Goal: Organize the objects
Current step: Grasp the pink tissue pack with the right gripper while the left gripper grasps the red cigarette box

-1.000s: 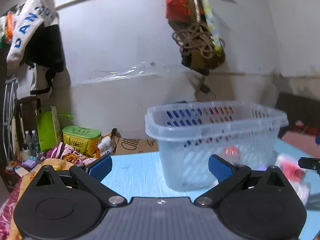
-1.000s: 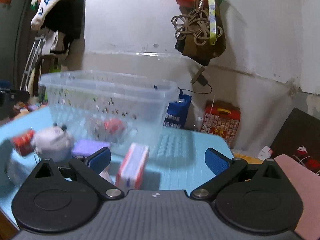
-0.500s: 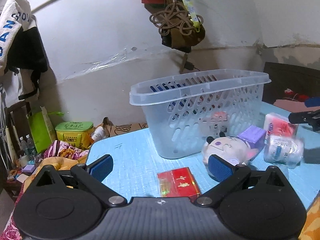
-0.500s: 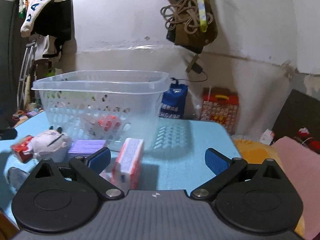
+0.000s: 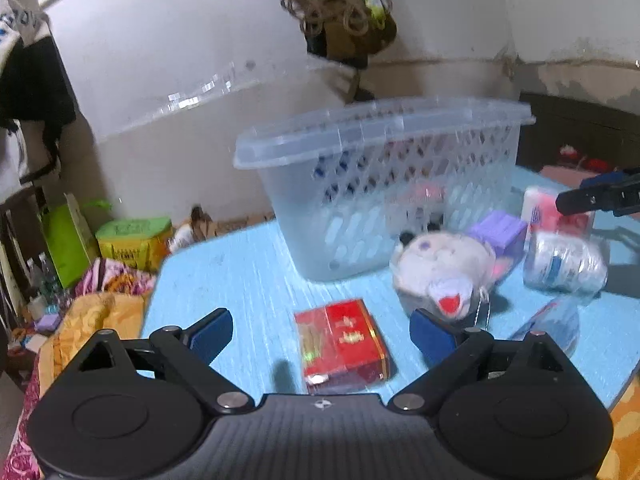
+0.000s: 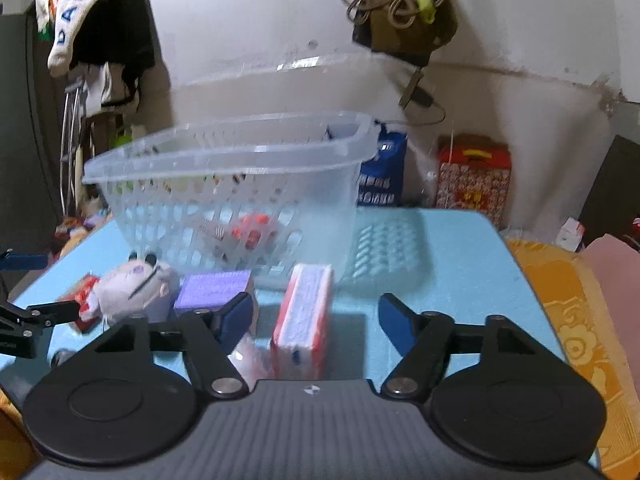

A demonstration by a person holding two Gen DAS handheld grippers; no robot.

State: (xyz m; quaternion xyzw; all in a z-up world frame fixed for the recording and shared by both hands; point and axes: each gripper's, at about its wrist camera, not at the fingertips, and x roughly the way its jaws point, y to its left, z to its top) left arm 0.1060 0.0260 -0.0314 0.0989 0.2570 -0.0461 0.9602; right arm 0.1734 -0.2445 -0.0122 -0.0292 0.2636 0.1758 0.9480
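- The clear plastic basket [image 5: 384, 184] stands on the light blue table [image 5: 248, 280], toward its far side, near the wall. Through its slotted wall a reddish item [image 6: 254, 229] shows near the bottom, so I judge that at least one thing is already put away; blur hides whether there are more.
- Most of the work looks left to do. Loose on the table in front of the basket lie a red box [image 5: 342, 346], a pale plush toy [image 5: 444, 272], a purple box [image 5: 498, 230], a red-and-white pack [image 6: 306, 316] standing on edge, a clear-wrapped bundle [image 5: 564, 262] and another clear packet [image 5: 550, 322] near the table edge.
- The plush toy and purple box sit just beside the basket's near wall; the purple box is close behind the toy.
- The left gripper [image 5: 320, 330] has its jaws spread wide and holds nothing. The red box lies on the table between them, which makes it the likely first pick.
- The right gripper [image 6: 316, 320] is also open and empty, with the red-and-white pack between its fingers but not clamped.
- Beyond the table: hanging clothes [image 6: 100, 20], a bag hung on the wall [image 6: 400, 12], a green-lidded yellow box [image 5: 134, 242] and a red patterned box [image 6: 474, 178] on the floor.
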